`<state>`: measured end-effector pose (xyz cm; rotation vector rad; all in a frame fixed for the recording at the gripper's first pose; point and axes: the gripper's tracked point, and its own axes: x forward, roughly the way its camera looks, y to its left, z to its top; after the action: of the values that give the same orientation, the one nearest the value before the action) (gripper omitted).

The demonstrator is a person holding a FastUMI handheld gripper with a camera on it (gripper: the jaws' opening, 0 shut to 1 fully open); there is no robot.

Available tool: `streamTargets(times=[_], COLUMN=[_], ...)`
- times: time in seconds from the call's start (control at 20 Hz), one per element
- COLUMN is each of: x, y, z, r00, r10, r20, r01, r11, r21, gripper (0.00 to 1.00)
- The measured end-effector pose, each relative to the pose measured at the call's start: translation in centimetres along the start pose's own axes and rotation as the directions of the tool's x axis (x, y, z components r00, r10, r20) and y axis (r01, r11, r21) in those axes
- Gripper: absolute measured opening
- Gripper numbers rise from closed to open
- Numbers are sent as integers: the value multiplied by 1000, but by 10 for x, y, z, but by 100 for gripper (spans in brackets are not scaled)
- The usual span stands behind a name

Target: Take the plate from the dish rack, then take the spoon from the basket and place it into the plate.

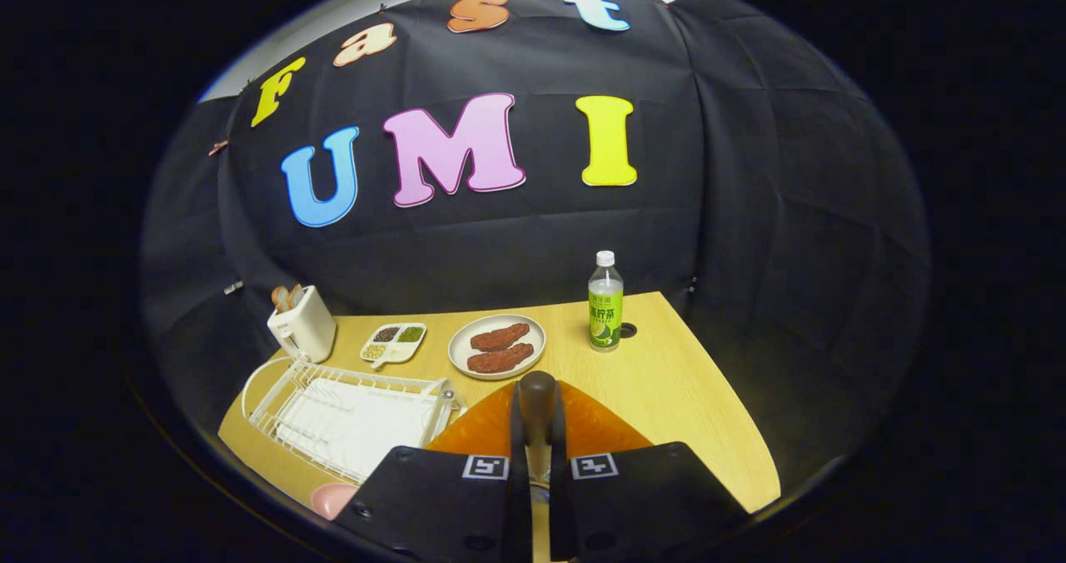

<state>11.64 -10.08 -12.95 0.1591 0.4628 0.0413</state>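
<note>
My gripper [537,442] is shut on a dark brown spoon handle [537,392], whose rounded end sticks up between the fingers. Under and just beyond the fingers lies an orange ribbed plate [604,430], mostly covered by the gripper body; the spoon's bowl is hidden. The white wire dish rack [350,413] stands to the left of the fingers on the wooden table [674,388], with nothing in its slots. A small pink rounded object [333,499] peeks out beside the gripper at the rack's near corner; I cannot tell what it is.
Beyond the fingers sits a white plate with two brown meat pieces [496,346]. A green-labelled bottle [605,301] stands to its right, near a hole in the table. A divided seasoning dish [393,342] and a white toaster [301,323] stand behind the rack.
</note>
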Motion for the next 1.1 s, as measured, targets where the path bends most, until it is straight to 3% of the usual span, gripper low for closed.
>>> streamTargets(times=[0.25,0.6,0.85,1.1], x=[-50,-93,-85,-72], y=[46,154,202,232], z=[-12,-83,-137,-195], r00=[999,994,978,955], r10=[-36,97,156,195], r20=[21,-57,-136,-223], r01=[35,-90,-132,-174], r11=[998,989,977,978], r21=[60,116,167,112], gripper=[12,12,12,12])
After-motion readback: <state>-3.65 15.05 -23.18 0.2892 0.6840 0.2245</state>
